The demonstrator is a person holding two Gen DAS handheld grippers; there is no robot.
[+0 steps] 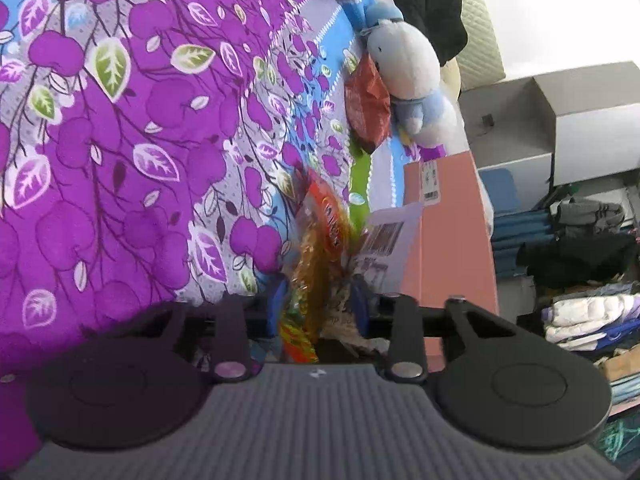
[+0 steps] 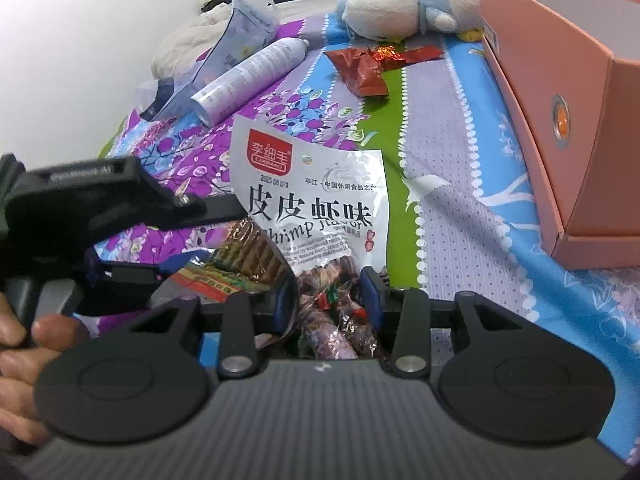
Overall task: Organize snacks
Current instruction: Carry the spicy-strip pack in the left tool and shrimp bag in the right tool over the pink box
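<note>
The left tongs point(image 1: 320, 308) are clamped on a crinkly orange and clear plastic snack bag point(image 1: 320, 240), which hangs edge-on between the blue finger pads over the purple floral bedspread point(image 1: 120, 140). The right tongs point(image 2: 330, 300) are clamped on the lower end of a white shrimp-flavour snack bag with a red logo point(image 2: 316, 192), whose clear bottom shows wrapped pieces inside. In the right wrist view the left tongs point(image 2: 132, 276) sit just beside this bag, with the orange bag point(image 2: 224, 276) in their grip. Further up the bed lie a crumpled red foil snack packet point(image 2: 364, 68), a white spray can point(image 2: 252, 76) and a white and blue plush toy point(image 2: 400, 4). A salmon-pink cardboard box point(image 2: 560, 100) stands at the right.
</note>
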